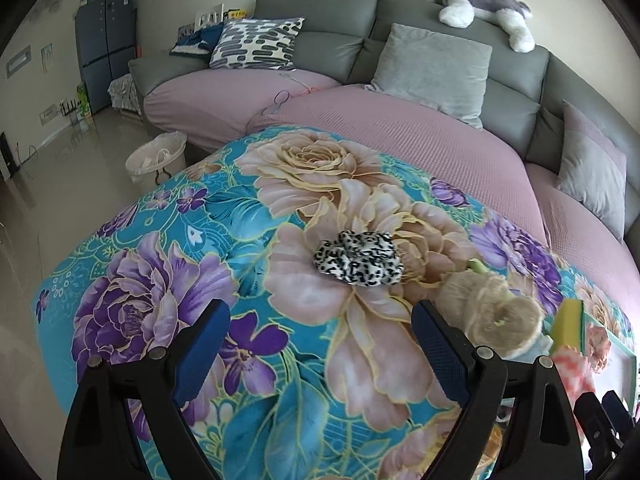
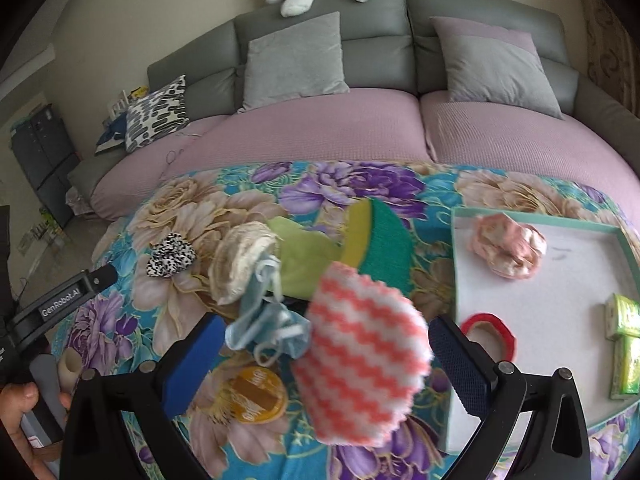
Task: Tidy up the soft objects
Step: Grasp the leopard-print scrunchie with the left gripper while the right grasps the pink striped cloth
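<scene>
My left gripper (image 1: pixel 320 306) stands open over the floral cloth (image 1: pixel 168 216), its tips just short of a black-and-white scrunchie (image 1: pixel 358 262). Right of it lie a twine ball (image 1: pixel 492 316) and a yellow-green sponge (image 1: pixel 568 324). My right gripper (image 2: pixel 326 326) is open too. A pink-and-white zigzag cloth (image 2: pixel 360 352) and a light blue face mask (image 2: pixel 272 328) sit between its fingers, and the pads do not press on them. The white tray (image 2: pixel 456 280) to the right holds a pink scrunchie (image 2: pixel 508 246), a red ring (image 2: pixel 488 332) and green packs (image 2: pixel 624 344).
A light green cloth (image 2: pixel 304 256) and a round yellow tin (image 2: pixel 256 394) lie in the pile. Behind is a grey sofa (image 1: pixel 320 12) with cushions and a plush husky (image 1: pixel 476 0). A white bin (image 1: pixel 156 156) stands on the floor at left. A hand (image 2: pixel 20 400) shows at lower left.
</scene>
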Tool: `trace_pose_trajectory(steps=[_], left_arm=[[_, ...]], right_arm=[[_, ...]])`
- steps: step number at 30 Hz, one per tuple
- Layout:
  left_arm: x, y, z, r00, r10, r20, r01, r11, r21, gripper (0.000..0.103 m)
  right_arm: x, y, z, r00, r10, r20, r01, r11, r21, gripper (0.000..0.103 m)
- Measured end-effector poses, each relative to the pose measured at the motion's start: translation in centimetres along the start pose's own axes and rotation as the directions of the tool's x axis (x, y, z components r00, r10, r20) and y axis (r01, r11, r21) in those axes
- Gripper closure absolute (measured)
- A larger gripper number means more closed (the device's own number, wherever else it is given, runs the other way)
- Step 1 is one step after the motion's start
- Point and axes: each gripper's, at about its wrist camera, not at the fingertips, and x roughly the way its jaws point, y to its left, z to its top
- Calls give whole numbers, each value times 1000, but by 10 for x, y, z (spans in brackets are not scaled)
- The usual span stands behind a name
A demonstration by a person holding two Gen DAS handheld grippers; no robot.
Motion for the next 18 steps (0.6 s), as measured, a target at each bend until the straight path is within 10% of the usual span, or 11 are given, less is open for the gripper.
trace_pose_trajectory(steps=[18], left_arm=[[44, 17, 7, 999, -44, 15, 45, 997, -68, 1]], right_arm=[[20, -12, 4, 996, -79, -44, 80, 996, 37, 0]])
